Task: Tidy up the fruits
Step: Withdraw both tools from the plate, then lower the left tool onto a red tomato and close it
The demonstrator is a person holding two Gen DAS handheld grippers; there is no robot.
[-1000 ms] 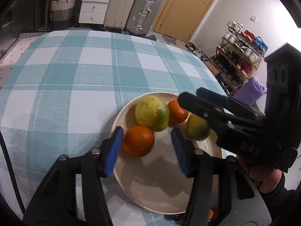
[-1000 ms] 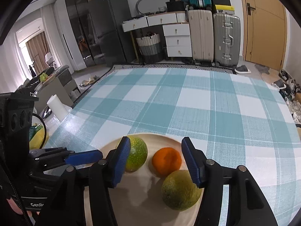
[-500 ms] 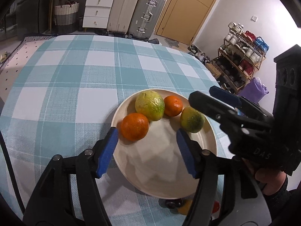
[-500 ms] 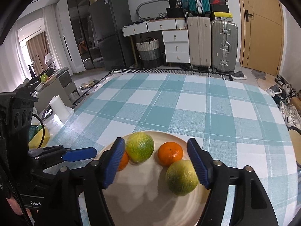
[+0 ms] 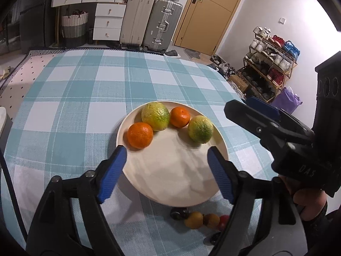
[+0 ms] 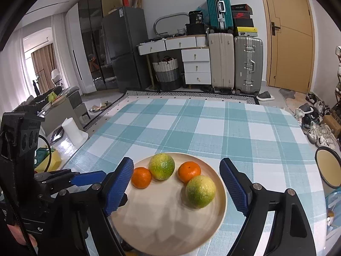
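A cream plate sits on the teal checked tablecloth. It holds two oranges and two green-yellow citrus fruits; all show in the right wrist view too, with the left orange and a green fruit. My left gripper is open and empty above the plate's near half. My right gripper is open and empty over the plate, and it shows at the right of the left wrist view.
Several small fruits lie on the cloth just in front of the plate. A round mirror-like disc sits past the table's right edge. Suitcases, drawers and a shoe rack stand beyond the table.
Both grippers have pulled back and up from the plate. The left orange, which sat between my left fingers, now lies free on the plate. The small fruits have come into view.
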